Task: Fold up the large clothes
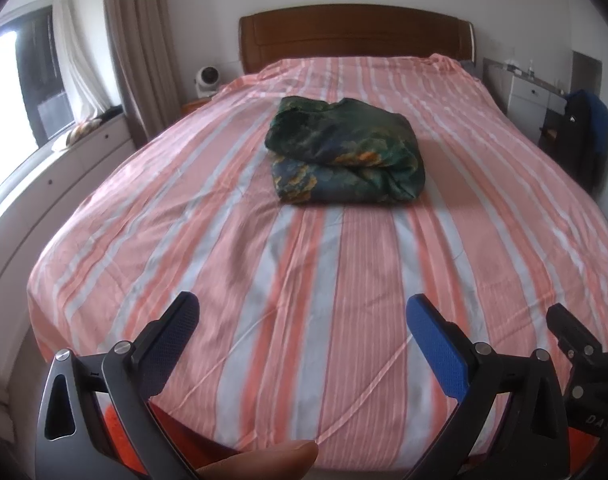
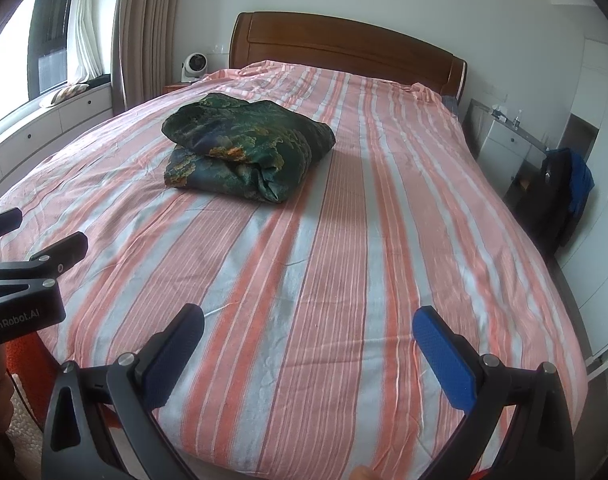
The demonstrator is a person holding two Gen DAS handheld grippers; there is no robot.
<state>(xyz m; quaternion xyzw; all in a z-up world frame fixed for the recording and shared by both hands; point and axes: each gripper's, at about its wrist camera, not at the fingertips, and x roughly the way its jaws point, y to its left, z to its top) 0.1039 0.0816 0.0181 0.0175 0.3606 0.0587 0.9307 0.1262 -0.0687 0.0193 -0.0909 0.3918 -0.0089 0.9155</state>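
A dark green garment with orange and blue print (image 1: 344, 152) lies folded in a compact bundle in the middle of the bed; it also shows in the right wrist view (image 2: 245, 148). My left gripper (image 1: 301, 312) is open and empty, held over the foot of the bed, well short of the bundle. My right gripper (image 2: 308, 322) is open and empty, also over the foot of the bed. The left gripper shows at the left edge of the right wrist view (image 2: 31, 236), and the right gripper at the right edge of the left wrist view (image 1: 584, 308).
The bed has a pink and white striped sheet (image 1: 295, 264) and a wooden headboard (image 1: 356, 32). White drawers (image 1: 43, 184) and a window run along the left. A small fan (image 1: 205, 78) stands by the headboard. A white cabinet (image 2: 504, 140) and dark bag (image 2: 560, 184) stand right.
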